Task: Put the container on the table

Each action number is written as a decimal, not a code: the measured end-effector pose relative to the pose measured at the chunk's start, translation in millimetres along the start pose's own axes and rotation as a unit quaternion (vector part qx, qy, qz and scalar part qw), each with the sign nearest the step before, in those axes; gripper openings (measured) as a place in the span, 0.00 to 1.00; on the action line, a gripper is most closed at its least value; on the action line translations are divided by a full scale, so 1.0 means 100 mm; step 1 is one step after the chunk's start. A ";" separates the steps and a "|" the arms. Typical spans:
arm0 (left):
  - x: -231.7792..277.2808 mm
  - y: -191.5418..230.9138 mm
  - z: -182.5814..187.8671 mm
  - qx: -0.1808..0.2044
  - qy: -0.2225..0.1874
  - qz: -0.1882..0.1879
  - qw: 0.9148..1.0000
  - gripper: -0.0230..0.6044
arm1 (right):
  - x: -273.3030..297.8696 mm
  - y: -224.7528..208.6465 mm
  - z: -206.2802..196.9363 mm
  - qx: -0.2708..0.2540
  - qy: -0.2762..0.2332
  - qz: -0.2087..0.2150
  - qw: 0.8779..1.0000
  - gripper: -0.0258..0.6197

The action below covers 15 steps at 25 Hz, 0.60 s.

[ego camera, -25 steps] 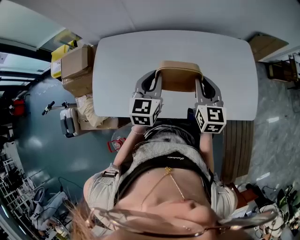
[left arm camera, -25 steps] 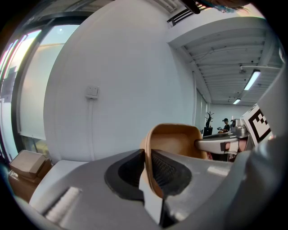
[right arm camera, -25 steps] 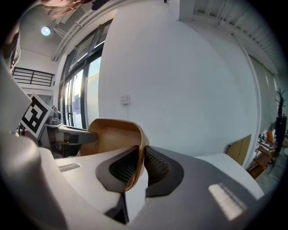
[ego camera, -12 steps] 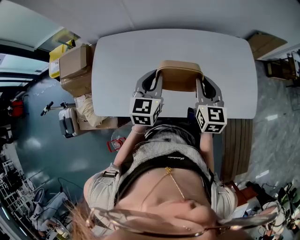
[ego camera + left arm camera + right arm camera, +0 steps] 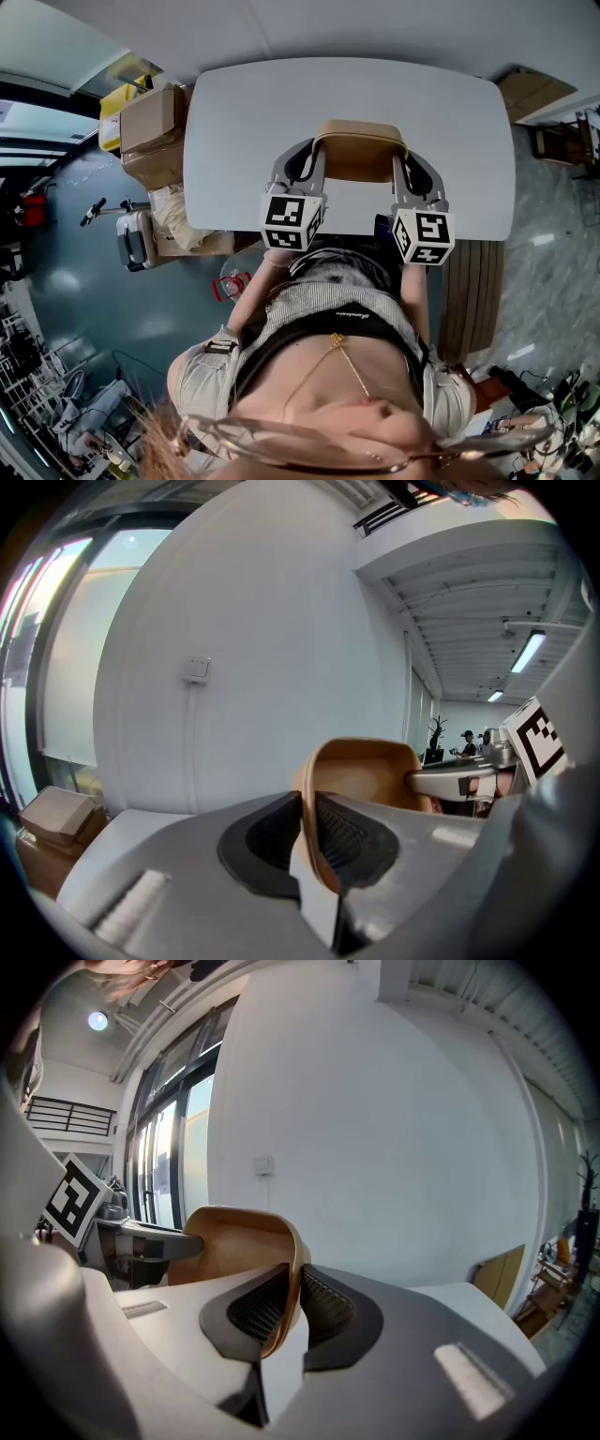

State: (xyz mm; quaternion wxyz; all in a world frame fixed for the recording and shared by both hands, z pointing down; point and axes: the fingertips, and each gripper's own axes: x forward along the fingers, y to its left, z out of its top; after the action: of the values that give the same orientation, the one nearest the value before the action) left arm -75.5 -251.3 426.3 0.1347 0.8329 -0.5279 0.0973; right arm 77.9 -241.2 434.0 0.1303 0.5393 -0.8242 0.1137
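Container: tan rounded plastic container [image 5: 360,150], held between both grippers over the near half of the pale grey counter [image 5: 281,103]; whether its base touches cannot be told.
Left gripper: left gripper [image 5: 303,167] jaws clamped on the container's left wall, which is pinched between the ribbed pads.
Right gripper: right gripper [image 5: 413,171] jaws clamped likewise on the right wall.
Writing: black-and-white square patterns on the marker cubes [image 5: 292,222]; small print on the person's dark top [image 5: 352,317] is too small to read.
Head view alone: the counter's whole outline.
Gripper views alone: white wall plate [image 5: 196,669].
Right gripper view alone: tall windows [image 5: 173,1147].
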 end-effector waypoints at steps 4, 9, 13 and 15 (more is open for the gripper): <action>0.00 0.00 -0.02 -0.002 0.004 0.001 1.000 0.09 | 0.00 0.00 -0.01 -0.001 0.004 0.002 1.000 0.14; 0.00 -0.01 -0.09 -0.003 0.012 0.000 1.000 0.09 | 0.00 0.01 -0.08 0.000 0.013 0.004 1.000 0.14; 0.02 0.01 -0.18 -0.006 0.024 0.000 1.000 0.09 | 0.02 0.02 -0.17 0.002 0.025 0.003 1.000 0.15; 0.03 0.04 -0.25 -0.008 0.031 -0.001 0.999 0.09 | 0.05 0.03 -0.22 0.004 0.033 0.003 0.999 0.15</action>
State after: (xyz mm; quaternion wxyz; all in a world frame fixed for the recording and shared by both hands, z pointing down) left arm -78.1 -247.7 451.2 0.1575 0.8292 -0.5231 0.1186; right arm 74.9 -236.8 456.5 0.1552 0.5331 -0.8206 0.1350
